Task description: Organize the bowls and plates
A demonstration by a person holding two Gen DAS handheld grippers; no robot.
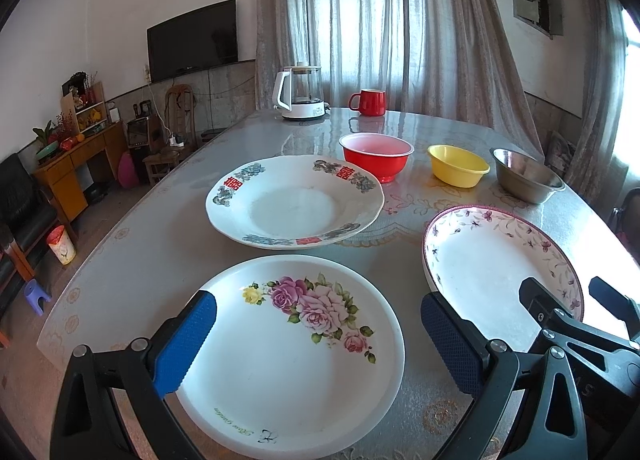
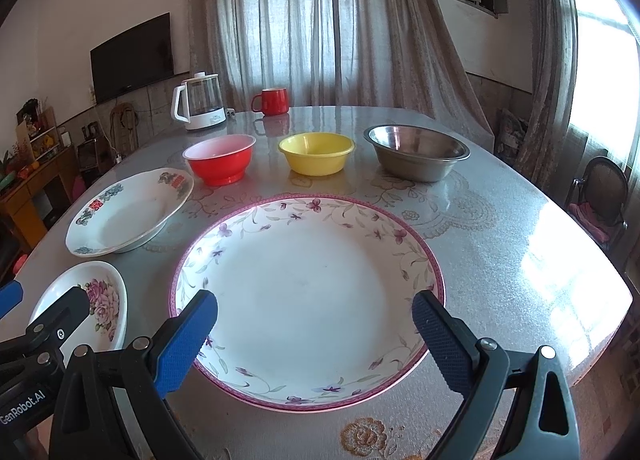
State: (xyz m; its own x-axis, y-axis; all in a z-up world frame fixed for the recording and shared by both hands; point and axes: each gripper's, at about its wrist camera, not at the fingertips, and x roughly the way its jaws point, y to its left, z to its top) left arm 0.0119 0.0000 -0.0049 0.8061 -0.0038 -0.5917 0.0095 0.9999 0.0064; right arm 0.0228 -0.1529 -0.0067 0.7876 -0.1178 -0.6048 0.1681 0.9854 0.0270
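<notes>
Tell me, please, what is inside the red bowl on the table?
The red bowl shows only its pale pink inner wall, and nothing rises above the rim. Its bottom is hidden by the near wall in both views, so something small and flat there cannot be excluded.

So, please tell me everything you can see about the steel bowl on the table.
The steel bowl is round, with a wide flared rim and sloping walls. It looks like brushed metal, grey outside and shiny inside. It appears empty. It stands upright on the table, at the right end of a row with the yellow bowl and the red bowl. It is apart from both; only the table touches it.
</notes>
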